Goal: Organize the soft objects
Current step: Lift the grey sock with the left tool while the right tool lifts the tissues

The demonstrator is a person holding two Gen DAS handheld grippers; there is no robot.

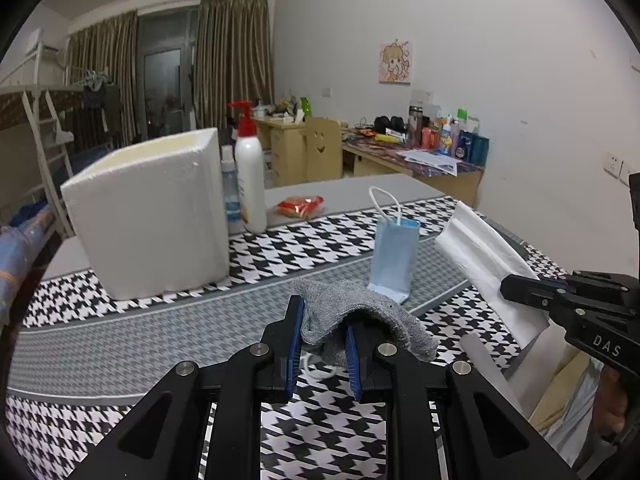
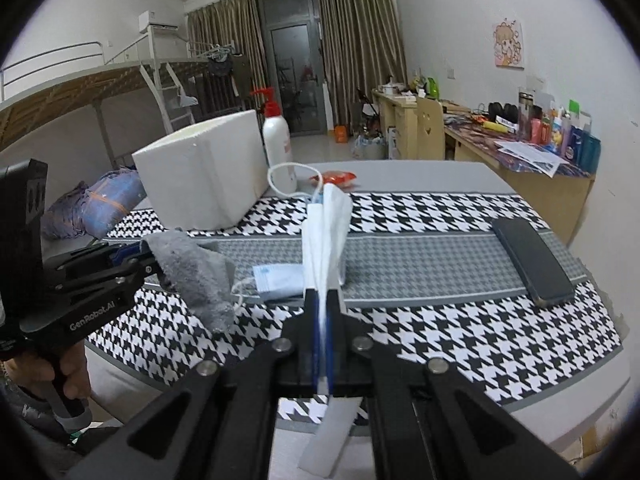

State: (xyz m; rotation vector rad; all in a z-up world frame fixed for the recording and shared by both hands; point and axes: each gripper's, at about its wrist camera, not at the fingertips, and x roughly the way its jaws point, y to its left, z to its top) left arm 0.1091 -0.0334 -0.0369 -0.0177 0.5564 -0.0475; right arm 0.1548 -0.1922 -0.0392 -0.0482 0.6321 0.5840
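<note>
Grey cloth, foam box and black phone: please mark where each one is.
grey cloth (image 1: 360,312), left wrist view, on its top fold between the pads.
foam box (image 1: 152,216), left wrist view, on its front wall.
black phone (image 2: 530,266), right wrist view, on its screen.

The grey table with its black-and-white houndstooth cloth (image 2: 440,216) carries a white foam box (image 2: 204,176) ahead-left of the tongs (a white pump bottle (image 2: 277,140) behind it), a black phone (image 2: 530,266) ahead-right.
</note>
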